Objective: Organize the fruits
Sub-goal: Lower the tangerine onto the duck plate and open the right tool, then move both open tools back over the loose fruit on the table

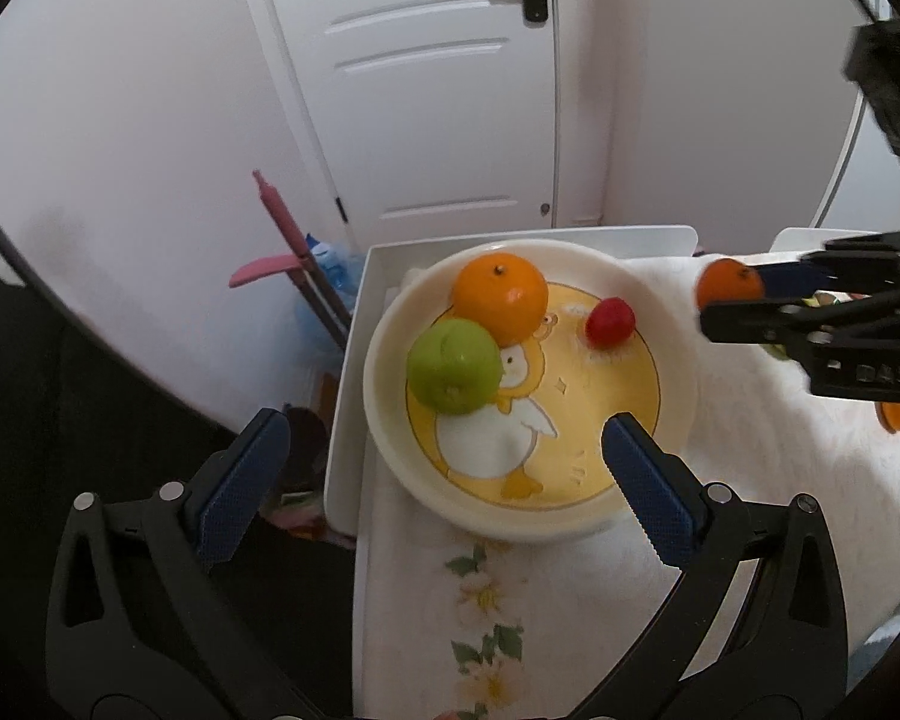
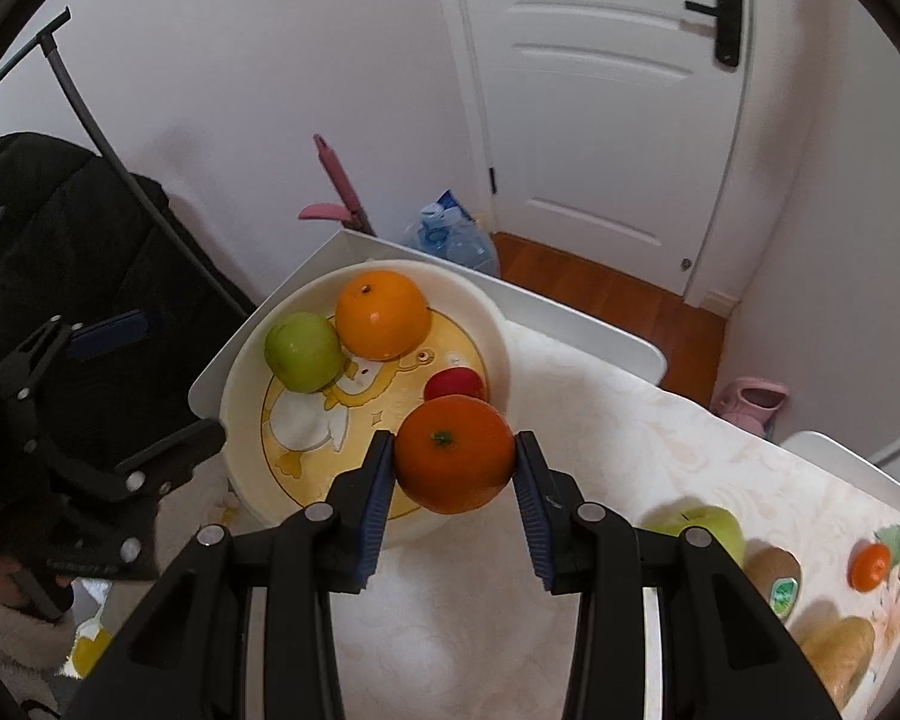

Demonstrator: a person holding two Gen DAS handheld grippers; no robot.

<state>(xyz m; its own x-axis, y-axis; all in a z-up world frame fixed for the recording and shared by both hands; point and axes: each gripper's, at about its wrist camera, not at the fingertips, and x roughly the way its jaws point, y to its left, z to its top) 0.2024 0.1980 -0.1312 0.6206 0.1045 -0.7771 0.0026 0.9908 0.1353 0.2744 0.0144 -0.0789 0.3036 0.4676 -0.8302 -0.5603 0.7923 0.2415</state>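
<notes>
A cream bowl [image 1: 384,354] with a yellow duck picture holds a large orange [image 1: 500,295], a green apple [image 1: 453,366] and a small red fruit [image 1: 609,323]. My left gripper [image 1: 444,480] is open and empty, its fingers straddling the bowl's near left edge. My right gripper [image 2: 455,483] is shut on a darker orange [image 2: 455,451] and holds it above the bowl's [image 2: 498,324] near right rim. That orange [image 1: 727,289] and the right gripper [image 1: 732,300] also show at the right of the left wrist view.
On the white patterned cloth [image 2: 600,420] to the right lie a green apple [image 2: 711,525], a kiwi [image 2: 774,570], a small tangerine [image 2: 869,565] and a yellowish fruit [image 2: 840,654]. The white table edge [image 2: 570,312] drops to a wooden floor. A black bag [image 2: 60,252] stands at left.
</notes>
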